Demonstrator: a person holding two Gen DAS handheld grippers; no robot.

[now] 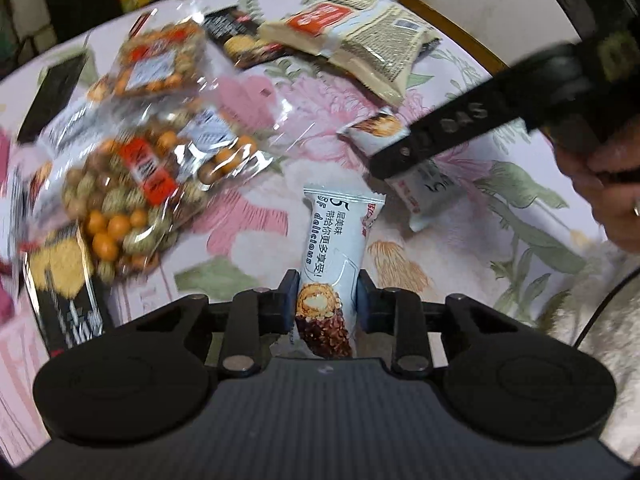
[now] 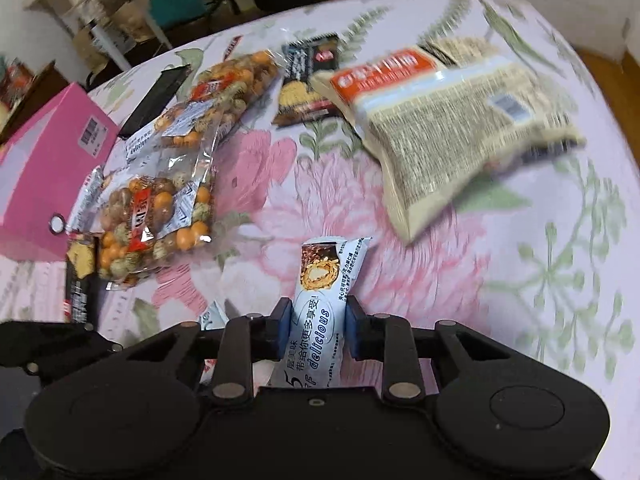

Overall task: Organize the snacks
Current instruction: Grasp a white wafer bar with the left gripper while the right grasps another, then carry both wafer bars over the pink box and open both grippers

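Two white chocolate bars are clamped, one in the left hand-held gripper [image 1: 327,300], one in the right hand-held gripper [image 2: 317,326], above the floral table [image 2: 540,260]. Farther off lie peanut bags [image 2: 160,216] and a beige packet [image 2: 452,128].

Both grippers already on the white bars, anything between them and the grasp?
Nothing visible: left gripper is shut on one white chocolate-bar wrapper, right gripper on another, blue pads touching each.
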